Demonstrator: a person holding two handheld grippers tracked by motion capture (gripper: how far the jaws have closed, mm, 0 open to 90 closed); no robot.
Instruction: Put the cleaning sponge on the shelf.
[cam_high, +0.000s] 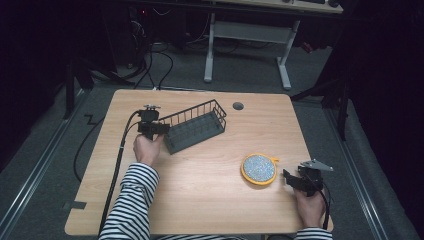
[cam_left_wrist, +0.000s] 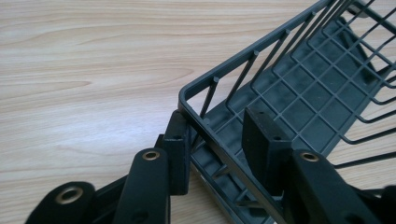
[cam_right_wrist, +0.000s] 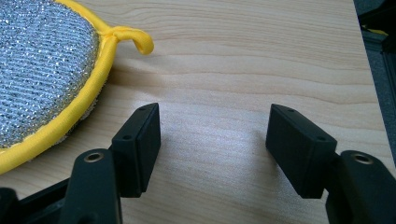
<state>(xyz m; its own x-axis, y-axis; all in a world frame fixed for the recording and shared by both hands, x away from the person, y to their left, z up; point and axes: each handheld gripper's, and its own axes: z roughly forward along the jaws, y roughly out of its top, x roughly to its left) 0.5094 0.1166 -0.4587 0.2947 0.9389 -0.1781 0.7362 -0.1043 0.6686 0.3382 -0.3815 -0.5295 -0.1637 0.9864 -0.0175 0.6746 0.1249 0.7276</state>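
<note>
The wire basket (cam_high: 194, 128) is seen on the bench (cam_high: 200, 200), left of centre, set at an angle. Its near-left corner rim (cam_left_wrist: 205, 123) is straddled by the left hand-held gripper (cam_high: 159, 128): one jaw outside the rim, one inside over the grid floor. The outer pad (cam_left_wrist: 177, 140) is touching the rim; the inner pad looks slightly off it, so the hold is judged narrow and only partial.

Risks: only a thin corner edge is caught, so the basket could pivot or slip out if pulled or lifted. The far end may drag on the bench and swing. Wires could be snagged by the inner jaw.

The right hand-held gripper (cam_right_wrist: 212, 135) is held wide open and empty just above the bench, beside the yellow-rimmed scrub pad (cam_right_wrist: 42, 70), not touching it. The pad's loop (cam_right_wrist: 135, 39) could be nudged if this gripper is moved carelessly.
</note>
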